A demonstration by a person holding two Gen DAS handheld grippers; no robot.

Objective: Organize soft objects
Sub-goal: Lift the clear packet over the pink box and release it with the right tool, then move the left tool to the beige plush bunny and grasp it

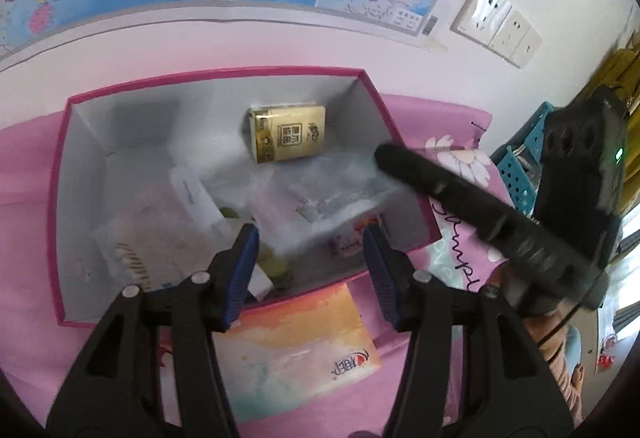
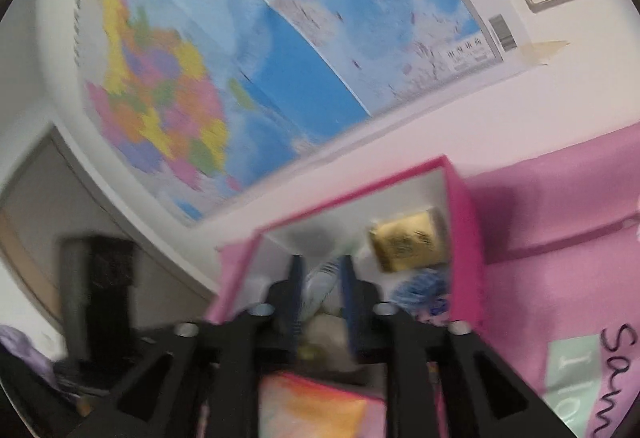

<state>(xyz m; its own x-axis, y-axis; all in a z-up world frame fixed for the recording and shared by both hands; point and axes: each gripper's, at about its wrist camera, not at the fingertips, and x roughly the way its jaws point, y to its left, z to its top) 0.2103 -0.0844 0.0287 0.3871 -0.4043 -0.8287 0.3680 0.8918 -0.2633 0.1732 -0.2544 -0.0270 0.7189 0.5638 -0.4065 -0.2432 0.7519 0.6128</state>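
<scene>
Pink box (image 1: 224, 77) lies ahead of both tongs, already holding a gold pack (image 1: 288, 133) at its far wall and clear bagged items nearer. I judge one drop done; next needs the orange pack (image 1: 296, 342) under my left tongs (image 1: 310, 274), which gape half-wide, empty. Right tongs (image 2: 322, 302) narrowly parted, gripping nothing.

We cannot make out the blurred clear packets (image 1: 320, 193) lying in the pink box (image 1: 60, 157). The right wrist view is smeared throughout, so what sits between the right gripper (image 2: 322, 302) fingers escapes us. The orange pack (image 1: 296, 350) is partly covered by the left gripper (image 1: 310, 270).
</scene>
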